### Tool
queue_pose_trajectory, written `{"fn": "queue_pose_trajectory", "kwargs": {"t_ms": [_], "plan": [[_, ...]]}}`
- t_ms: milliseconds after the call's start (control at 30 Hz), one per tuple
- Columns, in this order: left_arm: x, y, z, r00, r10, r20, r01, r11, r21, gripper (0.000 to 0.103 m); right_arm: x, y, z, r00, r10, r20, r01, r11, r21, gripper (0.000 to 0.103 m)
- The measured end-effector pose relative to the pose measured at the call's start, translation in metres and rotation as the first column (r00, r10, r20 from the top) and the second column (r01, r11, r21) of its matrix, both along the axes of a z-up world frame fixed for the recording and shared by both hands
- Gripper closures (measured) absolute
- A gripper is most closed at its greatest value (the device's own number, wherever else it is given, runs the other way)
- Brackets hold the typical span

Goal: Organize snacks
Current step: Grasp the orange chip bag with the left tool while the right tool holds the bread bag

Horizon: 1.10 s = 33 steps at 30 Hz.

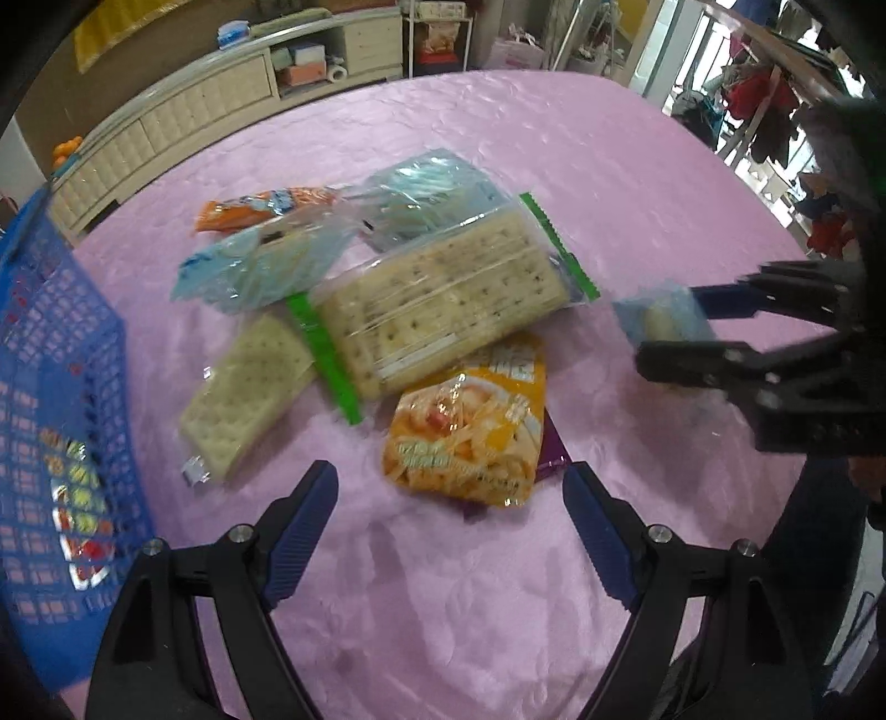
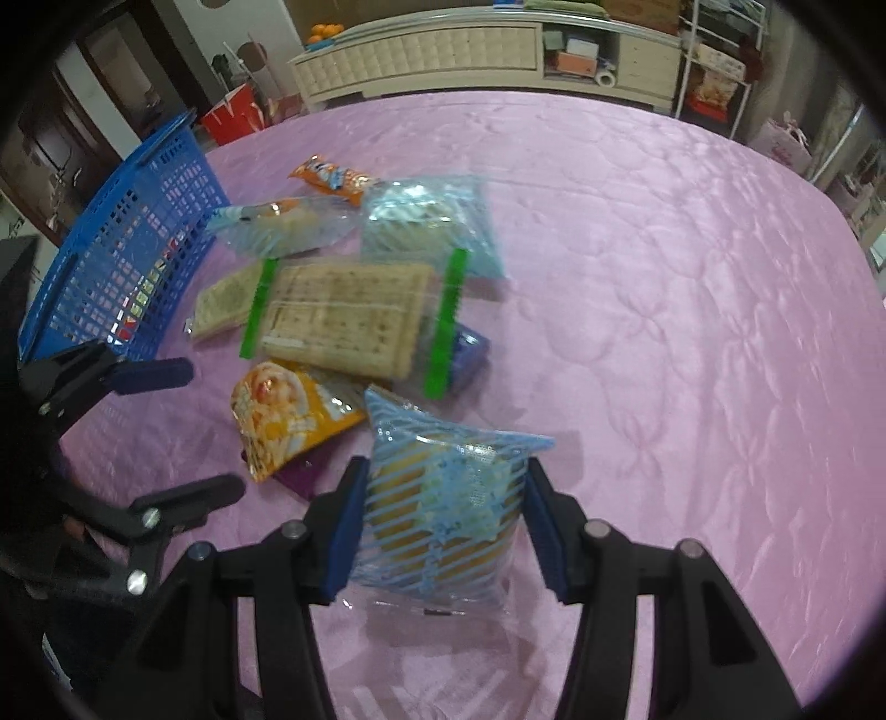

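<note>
Snack sorting — early stage, by my reading. Blue basket (image 2: 133,232) at the surface's (image 1: 554,166) left edge holds at least one colourful packet; the pile beside it is unsorted: large cracker pack (image 1: 443,299), small cracker pack (image 1: 243,393), yellow noodle packet (image 1: 470,437), orange packet (image 1: 266,207), pale blue bags. Right tool (image 2: 440,531) pinches a blue-striped bag (image 2: 443,498); left tool (image 1: 448,531) spread, empty, near the yellow packet. Open pink cloth lies right of the pile — the basket wall crowds the left.

Pink quilted cloth (image 2: 637,232) over the counter. Long cream sideboard (image 2: 443,52) behind, tufted front, open shelves holding boxes. Oranges (image 2: 321,30) on its end. Clothes rack (image 1: 775,94) by bright daylight at right.
</note>
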<state>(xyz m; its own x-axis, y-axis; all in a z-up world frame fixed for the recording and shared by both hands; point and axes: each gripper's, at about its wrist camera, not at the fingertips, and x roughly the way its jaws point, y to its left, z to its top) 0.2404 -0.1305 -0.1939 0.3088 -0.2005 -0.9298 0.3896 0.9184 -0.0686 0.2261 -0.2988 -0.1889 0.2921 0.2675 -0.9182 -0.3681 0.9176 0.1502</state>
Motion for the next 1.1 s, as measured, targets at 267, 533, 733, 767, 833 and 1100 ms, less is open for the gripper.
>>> {"fn": "queue_pose_trajectory", "kwargs": {"t_ms": [267,533,733,767,833,1100], "plan": [[0.022,-0.015,-0.016,1.000,-0.017,-0.017,0.018,0.999,0.041,0.021,0.004,-0.009,-0.002,0.998,-0.064,-0.012,0.063,0.998,-0.014,0.045],[0.036,-0.047,-0.022,0.997,-0.069,-0.033,0.071,0.995,0.068,0.021,0.005,-0.014,-0.012,0.996,-0.080,-0.028,0.081,0.997,0.016,0.045],[0.045,-0.053,-0.022,0.998,-0.043,-0.046,0.045,0.998,0.040,0.039,0.004,-0.016,-0.014,0.996,-0.082,-0.035,0.083,0.996,0.027,0.045],[0.046,-0.052,-0.022,0.997,-0.047,-0.066,0.047,0.999,0.012,0.047,0.004,-0.017,-0.014,0.996,-0.082,-0.035,0.083,0.996,0.029,0.045],[0.048,-0.052,-0.022,0.996,-0.043,-0.078,0.042,0.999,-0.009,0.048,0.005,-0.018,-0.014,0.996,-0.082,-0.034,0.083,0.996,0.030,0.045],[0.030,-0.037,-0.004,1.000,-0.015,-0.026,0.015,1.000,0.004,0.067,0.002,-0.016,-0.010,0.997,-0.076,-0.025,0.077,0.997,0.025,0.045]]}}
